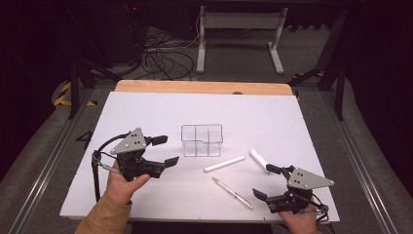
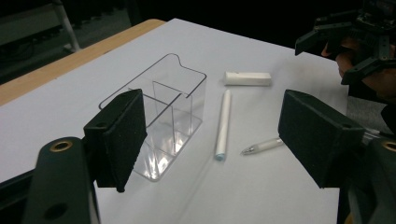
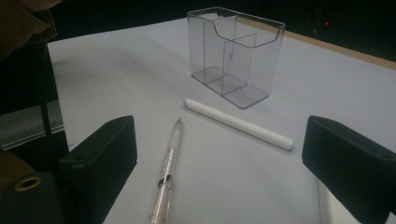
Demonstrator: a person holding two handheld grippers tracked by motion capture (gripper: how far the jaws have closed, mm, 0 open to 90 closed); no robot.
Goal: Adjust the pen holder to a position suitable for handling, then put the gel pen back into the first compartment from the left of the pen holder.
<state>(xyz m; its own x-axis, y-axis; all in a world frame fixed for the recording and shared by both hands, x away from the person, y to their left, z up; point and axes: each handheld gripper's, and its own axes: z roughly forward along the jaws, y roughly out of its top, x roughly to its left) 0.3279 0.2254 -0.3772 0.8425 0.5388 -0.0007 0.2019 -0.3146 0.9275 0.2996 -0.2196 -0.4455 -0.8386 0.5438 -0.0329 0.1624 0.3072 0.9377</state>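
The clear pen runs off the bottom edge.

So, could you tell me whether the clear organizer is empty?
Empty: the clear organizer stands upright, its compartments bare; both pens lie outside on the table.

White-covered worktop, bare wooden strip along far edge. Near centre: upright clear plastic organizer, divided into compartments, standing on the white surface. Just in front, toward the right: white marker lying flat; clear pen nearer the front edge; short white eraser-like block beside the marker's far end. All apart, none touching.
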